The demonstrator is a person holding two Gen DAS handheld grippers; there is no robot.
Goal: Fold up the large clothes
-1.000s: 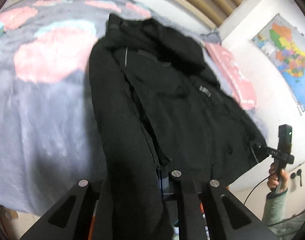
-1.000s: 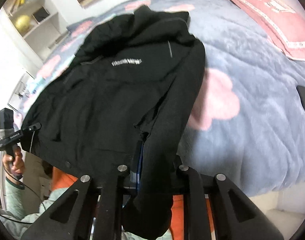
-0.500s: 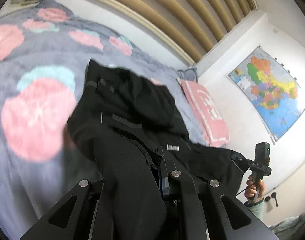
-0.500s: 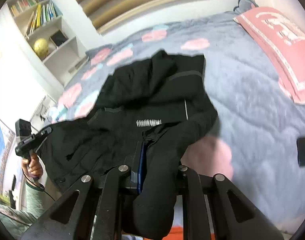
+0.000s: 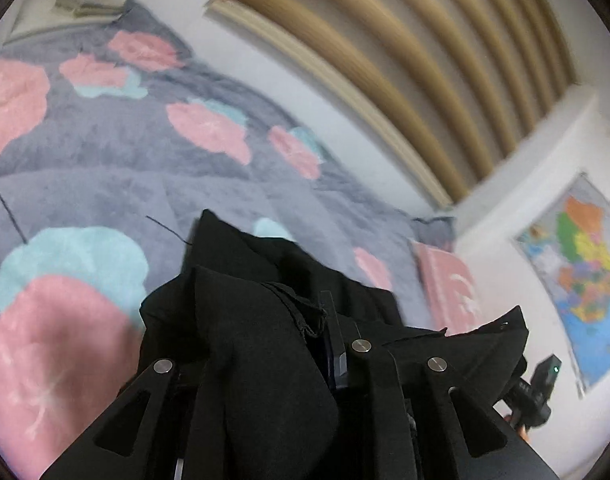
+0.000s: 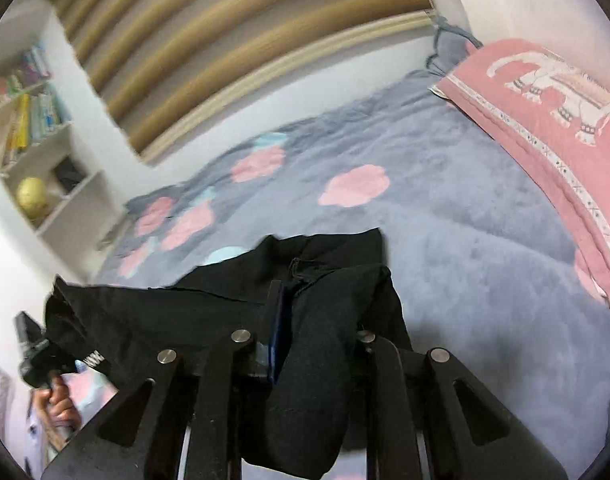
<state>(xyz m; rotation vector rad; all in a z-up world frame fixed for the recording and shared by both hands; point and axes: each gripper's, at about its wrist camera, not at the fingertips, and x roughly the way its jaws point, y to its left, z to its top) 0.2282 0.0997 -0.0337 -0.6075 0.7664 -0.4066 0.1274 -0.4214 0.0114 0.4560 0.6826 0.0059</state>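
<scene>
Fingers of your left gripper [image 5: 325,344] pinch the black jacket [image 5: 265,344], though its jaws have just eased apart a little. Your right gripper [image 6: 305,320] also clamps it. Cloth bunches between and over both finger pairs, above the grey bedspread [image 6: 445,208].

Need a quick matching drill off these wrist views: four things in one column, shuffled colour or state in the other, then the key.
Things:
1. jacket
2. blanket
3. pillow
4. wall map

Descriptions:
A. pink with a white elephant
B. black, clamped in both grippers
C. many colours, hanging on the wall
D. grey with pink and pale blue patches

Pairs: 1-B, 2-D, 3-A, 4-C
</scene>
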